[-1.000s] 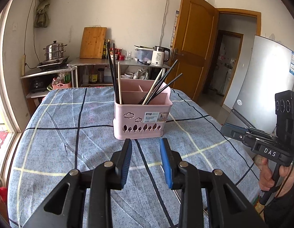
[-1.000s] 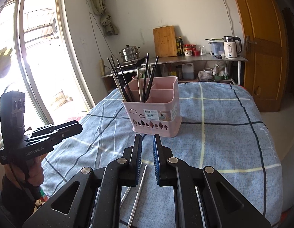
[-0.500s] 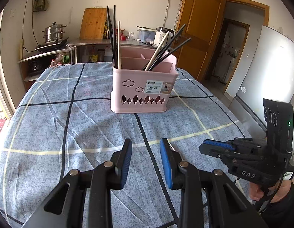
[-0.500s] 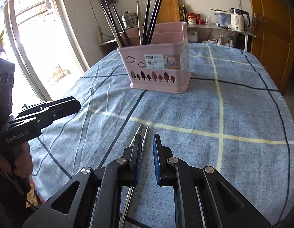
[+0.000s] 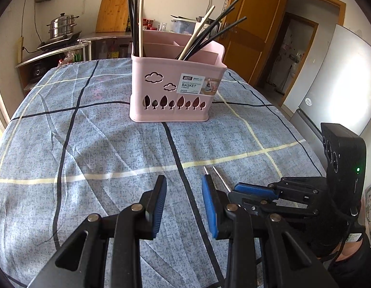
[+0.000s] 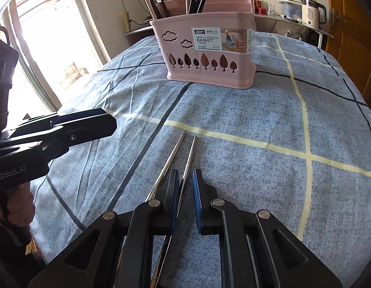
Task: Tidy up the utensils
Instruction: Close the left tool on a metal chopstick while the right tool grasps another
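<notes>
Hiding under right gripper (image 6: 185, 182): 2 metal chopsticks (image 6: 178, 151).

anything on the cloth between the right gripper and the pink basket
Only the two metal chopsticks, lying on the tablecloth and reaching out from the right gripper toward the pink basket. Beyond their tips it is bare cloth, seen in the right wrist view.

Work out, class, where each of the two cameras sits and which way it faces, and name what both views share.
Left wrist: on the left gripper, low over the table, facing the pink basket; the right gripper and its hand show beside it.
Right wrist: on the right gripper, facing the same basket along two metal chopsticks; the left gripper and its hand show at left.
Shared: basket, chopsticks, checked cloth.
</notes>
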A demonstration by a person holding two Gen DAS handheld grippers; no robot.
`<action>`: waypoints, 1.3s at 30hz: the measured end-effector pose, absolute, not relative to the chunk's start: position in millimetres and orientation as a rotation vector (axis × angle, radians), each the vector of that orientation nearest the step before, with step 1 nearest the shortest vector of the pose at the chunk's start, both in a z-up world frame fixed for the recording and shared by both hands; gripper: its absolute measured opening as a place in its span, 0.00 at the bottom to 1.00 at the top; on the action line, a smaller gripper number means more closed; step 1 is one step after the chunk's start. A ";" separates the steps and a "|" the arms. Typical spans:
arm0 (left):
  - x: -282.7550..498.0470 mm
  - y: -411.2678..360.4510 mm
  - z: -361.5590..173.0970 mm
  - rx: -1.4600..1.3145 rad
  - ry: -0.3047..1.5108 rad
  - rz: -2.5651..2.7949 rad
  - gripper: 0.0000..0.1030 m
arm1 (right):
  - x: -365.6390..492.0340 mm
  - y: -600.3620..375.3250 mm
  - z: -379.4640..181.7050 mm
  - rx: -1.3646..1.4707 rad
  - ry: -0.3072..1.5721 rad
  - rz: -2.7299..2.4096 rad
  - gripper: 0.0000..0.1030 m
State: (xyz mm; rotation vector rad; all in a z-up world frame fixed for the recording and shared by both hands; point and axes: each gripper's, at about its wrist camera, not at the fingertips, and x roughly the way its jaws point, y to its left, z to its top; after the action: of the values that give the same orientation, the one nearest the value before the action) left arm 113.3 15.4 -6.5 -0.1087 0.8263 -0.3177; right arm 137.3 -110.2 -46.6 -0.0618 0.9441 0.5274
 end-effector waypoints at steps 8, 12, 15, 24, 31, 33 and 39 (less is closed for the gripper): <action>127.7 -11.8 -19.1 -0.095 0.892 -0.373 0.31 | 139.5 -132.6 -45.7 -0.068 0.947 0.498 0.07; 138.7 -29.7 -34.3 -0.079 0.949 -0.386 0.31 | 140.6 -150.6 -45.9 -0.056 0.950 0.469 0.07; 139.5 -43.2 -38.7 -0.022 0.947 -0.376 0.31 | 141.7 -162.1 -45.2 -0.038 0.952 0.449 0.07; 138.7 -57.9 -39.3 0.122 0.927 -0.328 0.11 | 152.4 -164.0 -44.3 -0.040 0.960 0.392 0.08; 142.5 -48.1 -37.9 0.100 0.946 -0.332 0.08 | 163.7 -156.2 -43.3 -0.075 0.979 0.348 0.09; 143.3 -47.3 -38.0 0.091 0.952 -0.331 0.08 | 166.6 -154.8 -43.1 -0.078 0.984 0.339 0.10; 145.9 -49.3 -38.9 0.101 0.950 -0.330 0.08 | 171.3 -151.6 -44.5 -0.091 0.979 0.347 0.09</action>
State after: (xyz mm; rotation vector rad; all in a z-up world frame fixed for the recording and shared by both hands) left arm 145.9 -49.3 -38.9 0.1008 0.9502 -0.3299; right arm 171.3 -151.6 -44.5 -0.0906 0.9788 0.3466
